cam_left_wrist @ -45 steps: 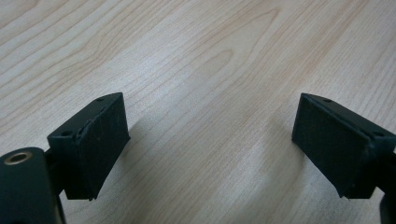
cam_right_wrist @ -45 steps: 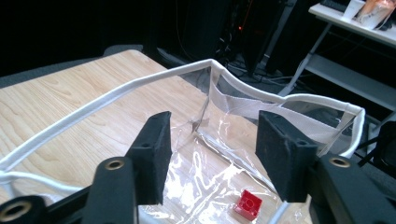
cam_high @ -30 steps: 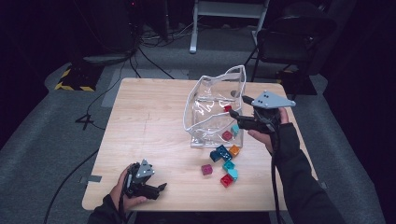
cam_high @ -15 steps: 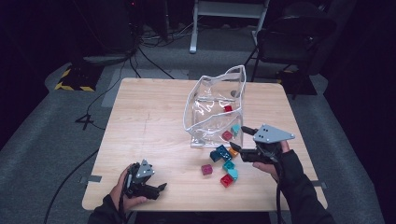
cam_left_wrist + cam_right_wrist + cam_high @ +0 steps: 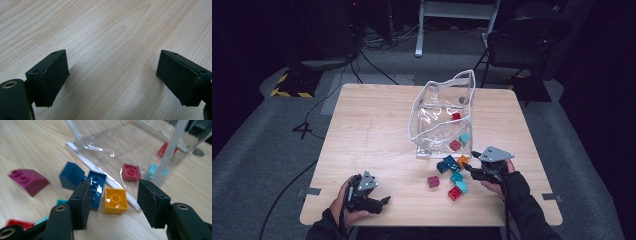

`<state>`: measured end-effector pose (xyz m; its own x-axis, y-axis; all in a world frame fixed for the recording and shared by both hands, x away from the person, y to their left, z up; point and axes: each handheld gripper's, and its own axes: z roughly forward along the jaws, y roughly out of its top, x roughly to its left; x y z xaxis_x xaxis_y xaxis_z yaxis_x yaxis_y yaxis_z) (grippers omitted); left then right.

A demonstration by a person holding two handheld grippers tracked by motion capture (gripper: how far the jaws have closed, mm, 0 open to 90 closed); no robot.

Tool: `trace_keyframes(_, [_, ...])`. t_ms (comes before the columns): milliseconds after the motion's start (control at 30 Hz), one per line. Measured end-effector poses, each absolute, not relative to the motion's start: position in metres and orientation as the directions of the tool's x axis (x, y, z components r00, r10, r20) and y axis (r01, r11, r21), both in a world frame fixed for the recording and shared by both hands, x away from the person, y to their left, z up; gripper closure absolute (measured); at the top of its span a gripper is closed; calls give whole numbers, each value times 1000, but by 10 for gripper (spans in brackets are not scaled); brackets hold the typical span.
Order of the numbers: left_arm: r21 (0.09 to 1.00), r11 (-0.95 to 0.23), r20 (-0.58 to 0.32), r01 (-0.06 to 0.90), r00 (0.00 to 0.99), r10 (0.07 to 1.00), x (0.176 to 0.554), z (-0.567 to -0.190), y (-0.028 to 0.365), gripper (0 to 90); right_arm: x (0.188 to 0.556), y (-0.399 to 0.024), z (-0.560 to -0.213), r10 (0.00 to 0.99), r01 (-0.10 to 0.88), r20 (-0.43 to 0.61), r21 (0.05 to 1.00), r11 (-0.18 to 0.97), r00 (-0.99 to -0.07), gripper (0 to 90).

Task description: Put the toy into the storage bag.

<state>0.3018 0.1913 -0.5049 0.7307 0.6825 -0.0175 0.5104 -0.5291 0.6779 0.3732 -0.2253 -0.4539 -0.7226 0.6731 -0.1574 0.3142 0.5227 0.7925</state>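
Straddling the orange brick (image 5: 115,200) on the table (image 5: 372,140) just outside the clear bag (image 5: 439,112), the right tongs (image 5: 113,203) have just been closing, not yet touching; next comes the pinch, while the left tongs (image 5: 112,77) rest spread, empty.

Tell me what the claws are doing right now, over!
Right gripper just closing around the yellow brick, not gripping yet. Left gripper open, idle. Blue brick crowds it; clear bag close behind.

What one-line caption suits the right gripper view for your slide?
Right gripper with open jaws straddling a yellow brick beside the clear bag.
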Motion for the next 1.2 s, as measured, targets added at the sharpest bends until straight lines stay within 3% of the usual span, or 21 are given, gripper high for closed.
trace_keyframes(667, [679, -528, -19, 511, 730, 683, 302, -505, 191, 110, 402, -230, -497, 715, 451, -34, 754, 477, -699, 475])
trace_keyframes(833, [678, -529, -18, 510, 731, 682, 302, -505, 191, 110, 402, -227, -501, 715, 442, -50, 755, 484, -697, 579])
trace_keyframes(1200, [678, -529, -18, 511, 731, 682, 302, -505, 191, 110, 392, -235, -491, 716, 412, -62, 782, 468, -696, 590])
